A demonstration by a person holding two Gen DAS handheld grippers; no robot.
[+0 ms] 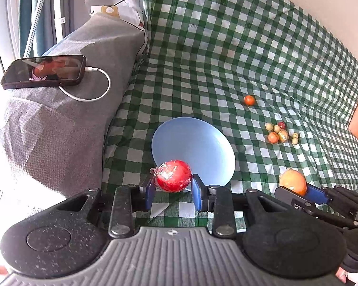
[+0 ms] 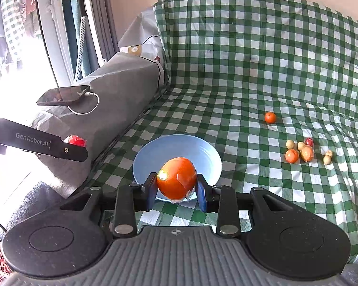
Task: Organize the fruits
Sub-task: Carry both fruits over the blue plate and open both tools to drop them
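Each of the 2 fisheye cameras sits low behind its own gripper, looking forward along the fingers across the green checked cloth (image 1: 262,54). Both views share the blue plate (image 1: 202,143), close ahead, and the phone (image 2: 62,95) off to the left.

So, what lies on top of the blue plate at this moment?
Nothing visible rests on the blue plate. The orange held by the right hand-held gripper covers its near rim, so that part cannot be checked.
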